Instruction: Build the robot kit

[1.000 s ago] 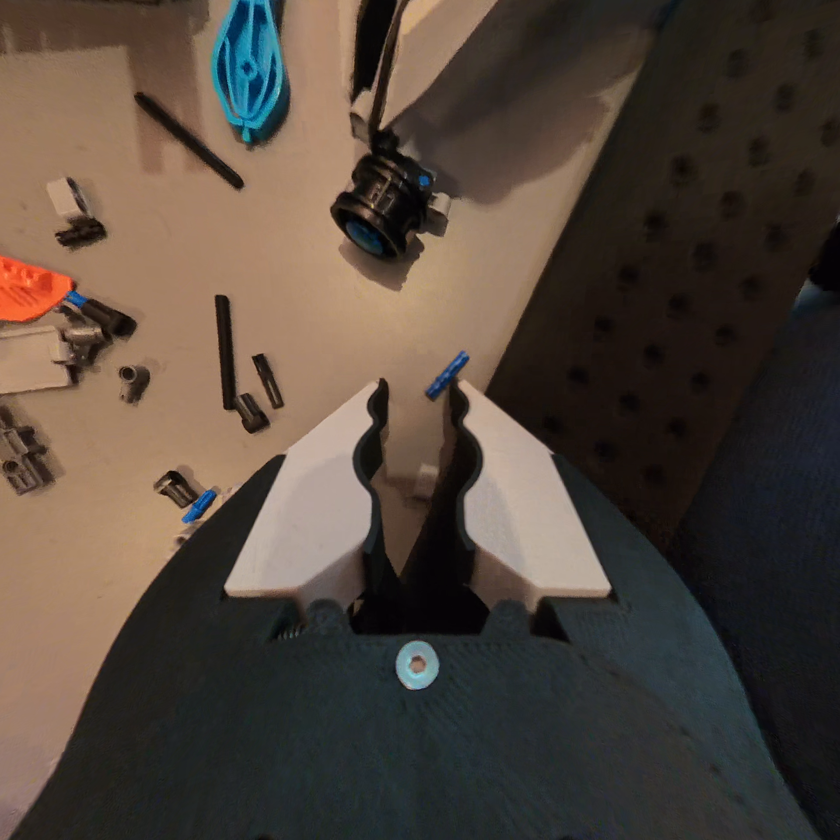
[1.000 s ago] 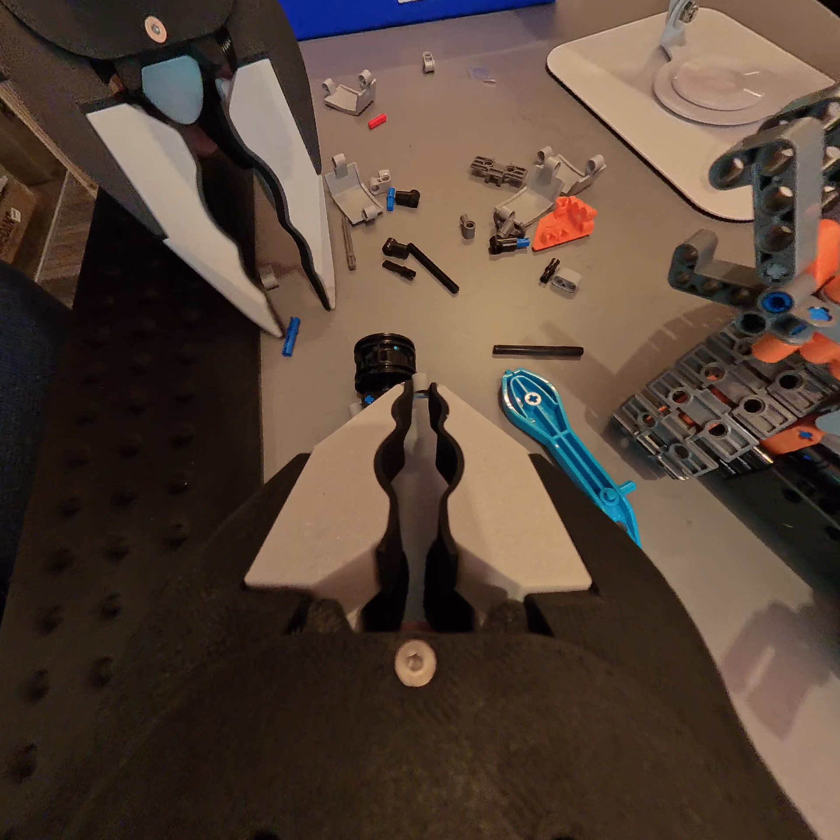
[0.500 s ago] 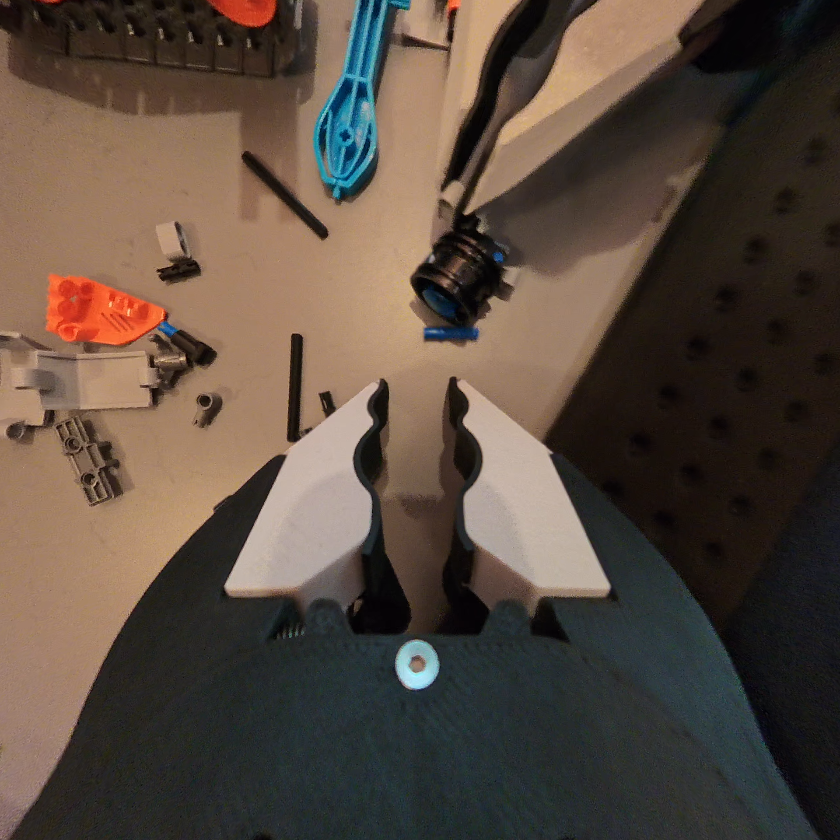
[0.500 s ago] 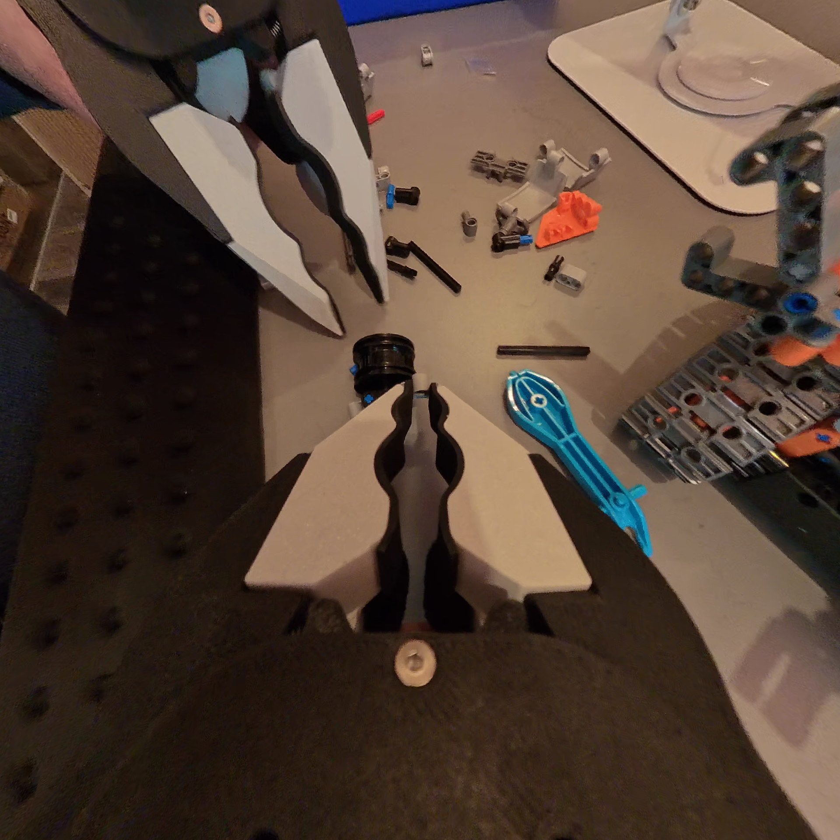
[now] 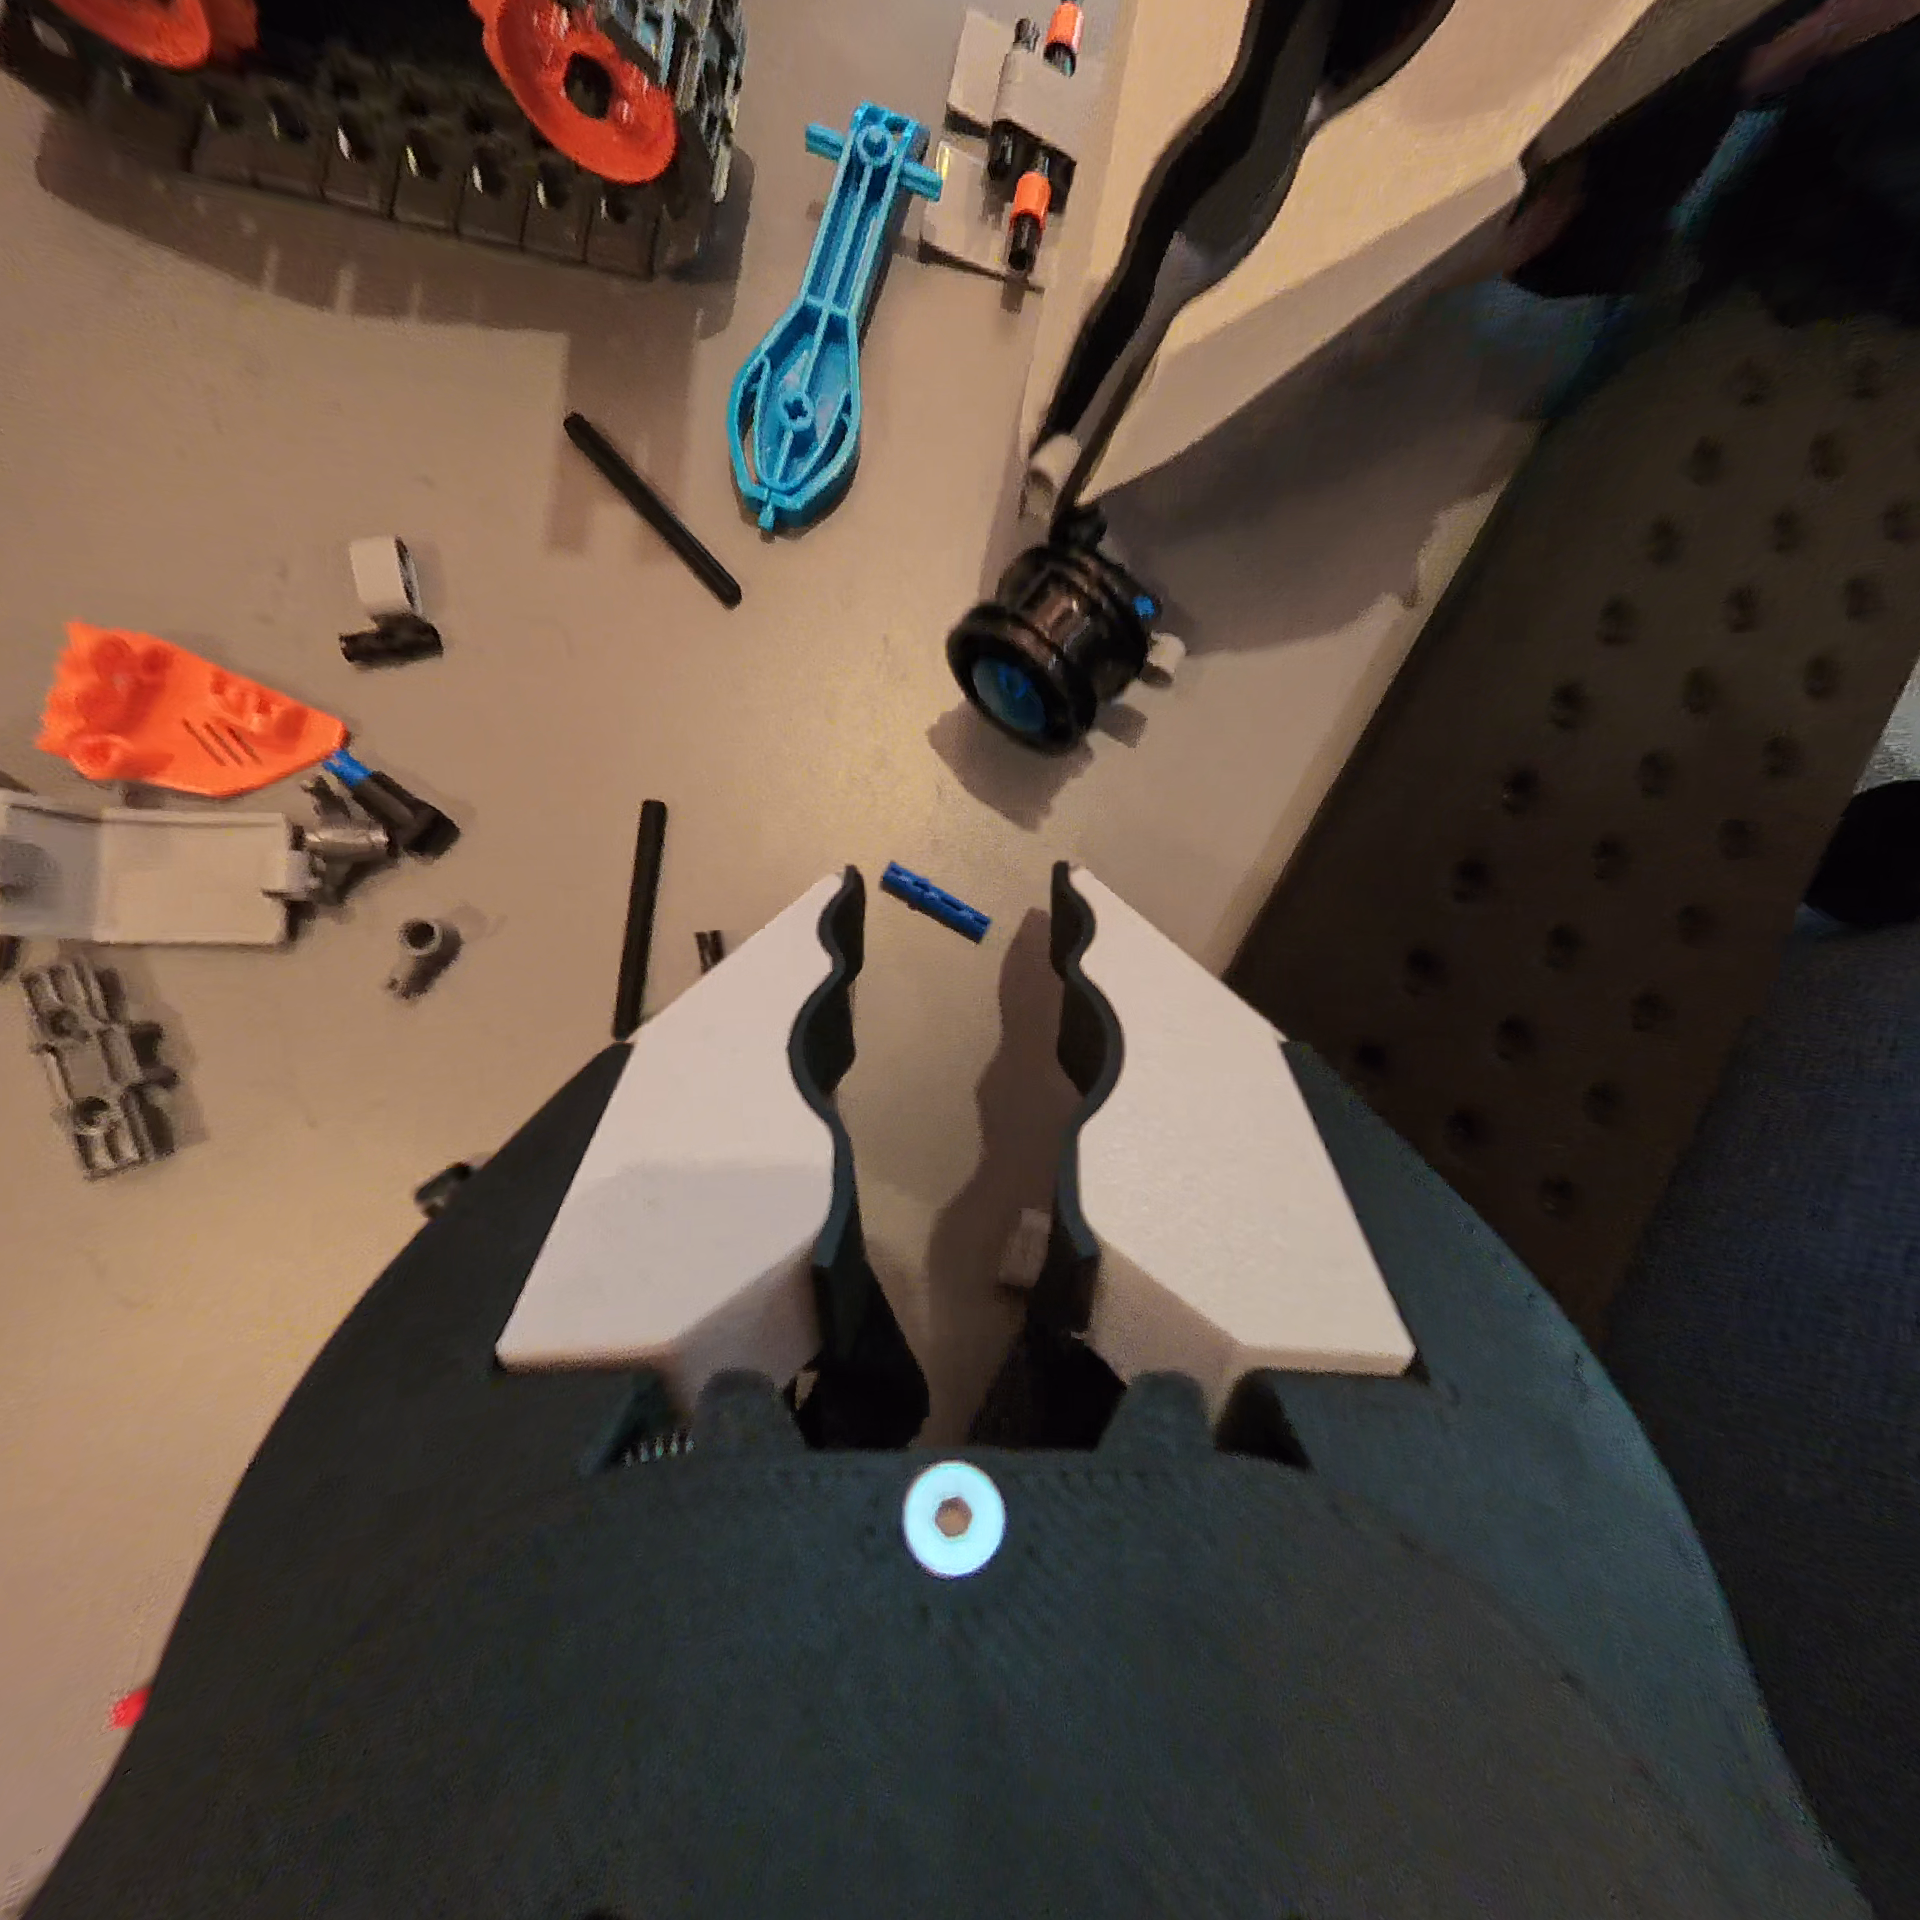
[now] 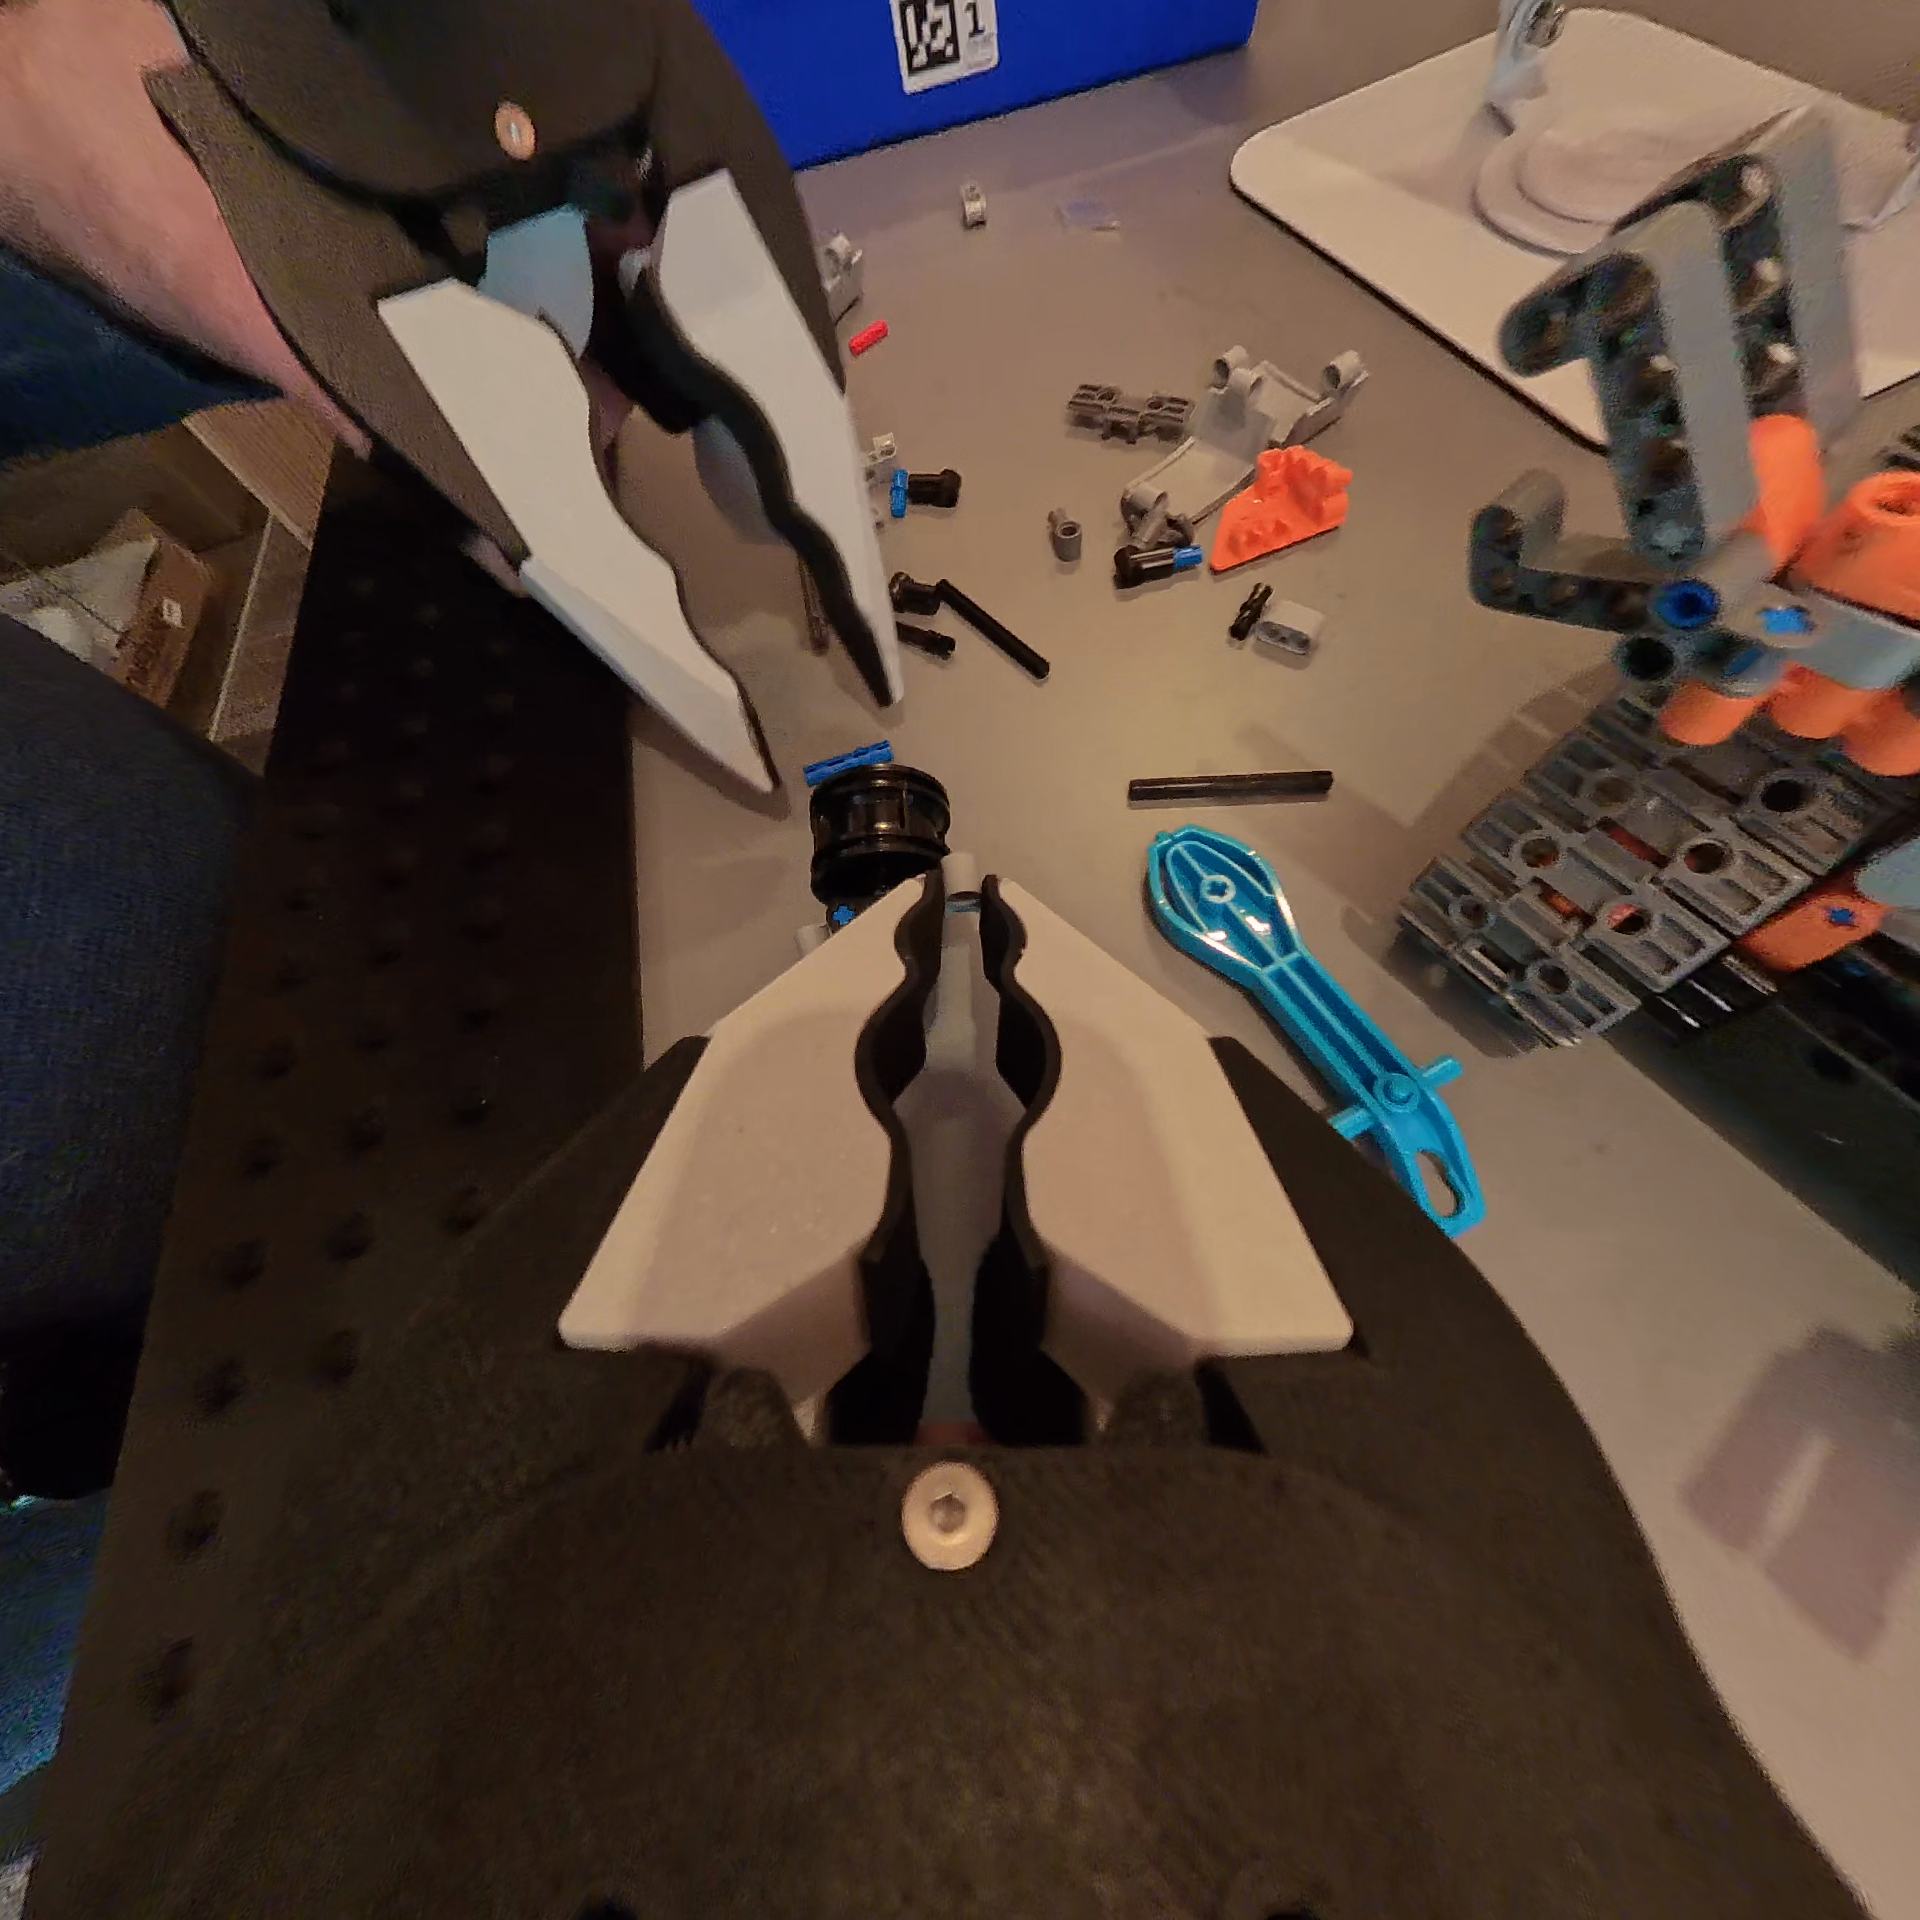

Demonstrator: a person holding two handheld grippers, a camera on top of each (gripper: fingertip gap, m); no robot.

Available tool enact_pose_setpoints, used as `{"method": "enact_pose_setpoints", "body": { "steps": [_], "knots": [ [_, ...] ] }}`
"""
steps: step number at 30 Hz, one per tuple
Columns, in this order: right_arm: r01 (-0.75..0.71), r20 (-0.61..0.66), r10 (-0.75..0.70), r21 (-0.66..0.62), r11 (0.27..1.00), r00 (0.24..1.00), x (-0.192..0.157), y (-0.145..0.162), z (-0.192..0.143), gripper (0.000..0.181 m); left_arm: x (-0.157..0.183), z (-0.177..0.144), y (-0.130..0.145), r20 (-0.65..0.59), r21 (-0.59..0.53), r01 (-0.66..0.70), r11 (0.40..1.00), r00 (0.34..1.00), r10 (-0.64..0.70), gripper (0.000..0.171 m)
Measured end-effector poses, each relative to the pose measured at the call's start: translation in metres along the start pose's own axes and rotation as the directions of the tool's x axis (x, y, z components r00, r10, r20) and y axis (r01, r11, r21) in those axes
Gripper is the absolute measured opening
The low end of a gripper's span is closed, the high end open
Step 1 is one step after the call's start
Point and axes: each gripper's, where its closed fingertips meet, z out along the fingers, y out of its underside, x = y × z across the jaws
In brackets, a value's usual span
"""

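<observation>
Above a grey worktop (image 5: 312, 1351) strewn with plastic building parts, the left gripper (image 5: 954, 904) hangs with its jaws apart and empty, a small blue pin (image 5: 935, 902) lying on the worktop between its tips. The right gripper (image 6: 956, 894) is clamped on a grey piece joined to a black wheel (image 6: 878, 821) — near the worktop's edge, beside a black pegboard mat (image 6: 436, 935). A blue box (image 6: 997, 62) at the far edge bears a square printed marker.
</observation>
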Motion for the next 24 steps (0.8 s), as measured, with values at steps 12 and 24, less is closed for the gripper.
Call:
{"method": "enact_pose_setpoints", "body": {
  "steps": [12,24],
  "knots": [
    [0.026,0.000,-0.026,-0.020,0.999,1.000,-0.002,0.004,0.002,0.004,0.006,0.011,0.007,0.071,-0.054,-0.102,0.993,0.992,0.106,0.003],
    [0.226,0.031,-0.225,-0.048,0.973,0.974,-0.021,0.006,0.007,0.004,0.011,-0.014,-0.035,-0.028,0.083,-0.273,0.958,0.961,0.276,0.002]
  ]
}}
